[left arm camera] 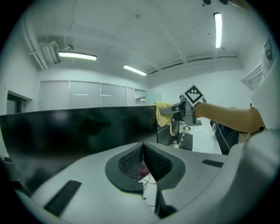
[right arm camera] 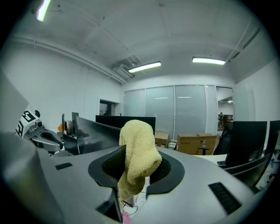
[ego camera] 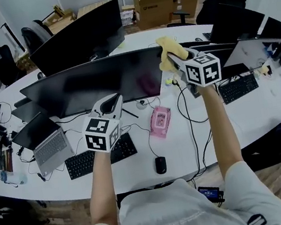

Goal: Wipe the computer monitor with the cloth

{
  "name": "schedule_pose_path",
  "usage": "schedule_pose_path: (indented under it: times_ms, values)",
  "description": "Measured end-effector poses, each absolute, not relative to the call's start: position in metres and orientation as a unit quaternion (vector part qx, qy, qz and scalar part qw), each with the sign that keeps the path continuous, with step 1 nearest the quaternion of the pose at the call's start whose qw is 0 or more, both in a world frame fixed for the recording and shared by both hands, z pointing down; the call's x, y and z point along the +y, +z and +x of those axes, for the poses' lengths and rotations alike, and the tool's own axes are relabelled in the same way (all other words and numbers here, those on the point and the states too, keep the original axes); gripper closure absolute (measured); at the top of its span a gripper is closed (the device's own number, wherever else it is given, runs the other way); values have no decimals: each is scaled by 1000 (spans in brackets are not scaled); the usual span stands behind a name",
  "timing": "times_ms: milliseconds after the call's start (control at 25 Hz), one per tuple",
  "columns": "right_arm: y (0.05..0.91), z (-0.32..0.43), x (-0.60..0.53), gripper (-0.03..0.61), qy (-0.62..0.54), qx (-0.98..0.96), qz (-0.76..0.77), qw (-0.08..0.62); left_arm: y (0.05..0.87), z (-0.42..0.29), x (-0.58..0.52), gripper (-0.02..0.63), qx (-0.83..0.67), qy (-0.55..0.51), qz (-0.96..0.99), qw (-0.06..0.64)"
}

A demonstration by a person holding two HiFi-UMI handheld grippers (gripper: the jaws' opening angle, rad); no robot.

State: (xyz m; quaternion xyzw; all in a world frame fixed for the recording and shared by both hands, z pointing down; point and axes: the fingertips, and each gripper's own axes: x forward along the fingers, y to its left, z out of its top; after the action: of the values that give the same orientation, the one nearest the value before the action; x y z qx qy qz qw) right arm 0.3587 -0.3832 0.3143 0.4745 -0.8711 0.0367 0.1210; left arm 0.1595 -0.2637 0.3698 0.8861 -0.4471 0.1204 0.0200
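A wide curved black monitor [ego camera: 97, 82] stands on the white desk in front of me. My right gripper [ego camera: 169, 55] is shut on a yellow cloth [ego camera: 164, 51], held at the monitor's upper right corner. In the right gripper view the yellow cloth [right arm camera: 138, 153] bulges up between the jaws, with the monitor [right arm camera: 94, 131] to the left. My left gripper [ego camera: 112, 104] is shut with nothing in it, low before the screen's middle. In the left gripper view the jaws meet, the monitor [left arm camera: 78, 131] fills the left side, and the cloth [left arm camera: 162, 113] shows at its far edge.
Below the monitor lie a black keyboard [ego camera: 102, 156], a mouse [ego camera: 160, 165], a pink wipes pack [ego camera: 160, 121] and a laptop [ego camera: 46, 142]. Cables [ego camera: 190, 122] trail over the desk [ego camera: 259, 115]. More monitors [ego camera: 81, 36] stand behind, and cardboard boxes [ego camera: 164, 5] farther back.
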Motion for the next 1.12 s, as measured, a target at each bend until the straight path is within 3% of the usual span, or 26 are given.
schedule_pose_path:
  times_ms: [440, 1120]
  values:
    - [333, 358, -382, 434, 64, -873, 475, 87, 380, 151, -267, 594, -448, 131, 884, 19]
    - [443, 355, -380, 439, 114, -853, 488, 143, 419, 132, -271, 594, -456, 128, 880, 33]
